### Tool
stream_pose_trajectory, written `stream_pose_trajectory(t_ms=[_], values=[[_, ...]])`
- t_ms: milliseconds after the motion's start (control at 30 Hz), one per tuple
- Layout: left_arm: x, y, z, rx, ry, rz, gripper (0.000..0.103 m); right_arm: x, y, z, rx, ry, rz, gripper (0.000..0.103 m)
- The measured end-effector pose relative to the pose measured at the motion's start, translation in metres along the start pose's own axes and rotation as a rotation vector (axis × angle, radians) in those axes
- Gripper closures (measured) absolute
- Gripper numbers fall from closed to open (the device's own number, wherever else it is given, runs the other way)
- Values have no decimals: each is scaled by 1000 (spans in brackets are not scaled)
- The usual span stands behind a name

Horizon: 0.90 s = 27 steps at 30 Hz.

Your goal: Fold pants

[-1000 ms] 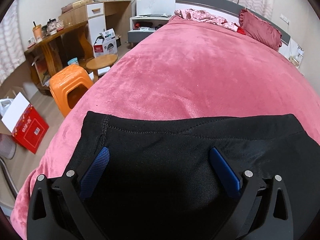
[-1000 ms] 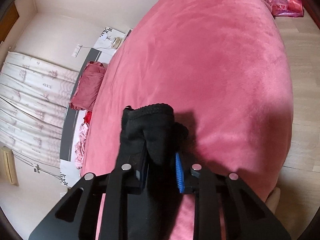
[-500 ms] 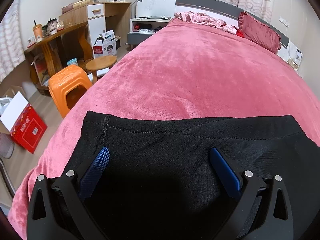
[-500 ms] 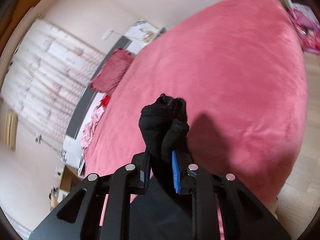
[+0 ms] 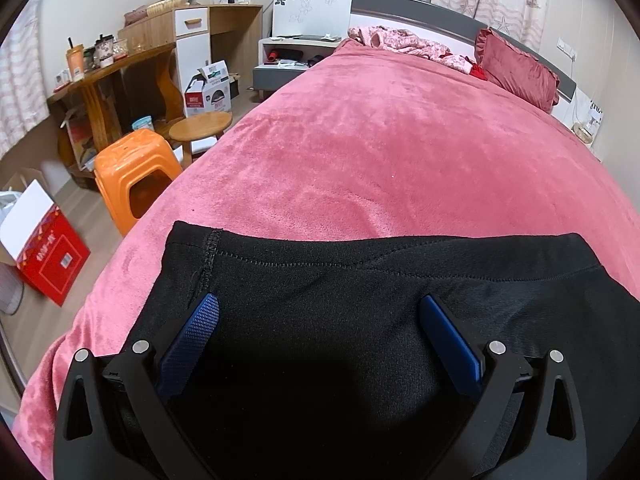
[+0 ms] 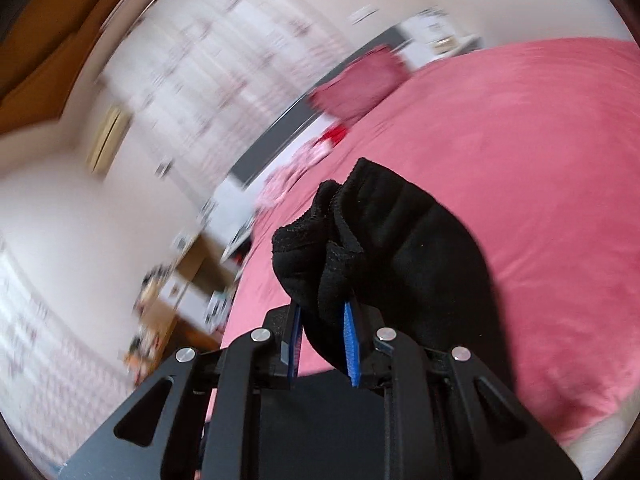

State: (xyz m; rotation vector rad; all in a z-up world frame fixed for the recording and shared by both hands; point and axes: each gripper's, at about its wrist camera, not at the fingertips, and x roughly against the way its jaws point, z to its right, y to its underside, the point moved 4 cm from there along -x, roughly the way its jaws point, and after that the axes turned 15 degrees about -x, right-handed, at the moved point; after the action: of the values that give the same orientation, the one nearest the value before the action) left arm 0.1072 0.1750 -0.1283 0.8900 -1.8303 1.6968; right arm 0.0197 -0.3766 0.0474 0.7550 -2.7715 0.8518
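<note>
Black pants (image 5: 320, 320), pink blanket (image 5: 380, 152)

The right gripper (image 6: 322, 344), clamped on a bunched end of the black pants (image 6: 384, 248), has swung up and rolled, so its view now takes in the curtains (image 6: 224, 72) and wall instead of mostly the pink blanket (image 6: 520, 168). The held cloth now sits higher off the blanket, and the room behind it is smeared with blur.

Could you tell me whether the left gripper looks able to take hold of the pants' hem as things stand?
Probably yes: the left gripper stands open right over the black pants, the hem lies just ahead on the pink blanket, and nothing covers it.
</note>
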Motion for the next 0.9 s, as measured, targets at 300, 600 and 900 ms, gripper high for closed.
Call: stream_pose_trajectory(t_ms=[300,600,900], values=[[1,0,-1,8,9,6,3,-88,100,-55,263,-19,-271,86],[1,1,-1,8,9,6,3,-131,201,-38,419,74,-513,83],[1,1,-1,6,9,0,3,-141,234,-5,392,177,-669,29]])
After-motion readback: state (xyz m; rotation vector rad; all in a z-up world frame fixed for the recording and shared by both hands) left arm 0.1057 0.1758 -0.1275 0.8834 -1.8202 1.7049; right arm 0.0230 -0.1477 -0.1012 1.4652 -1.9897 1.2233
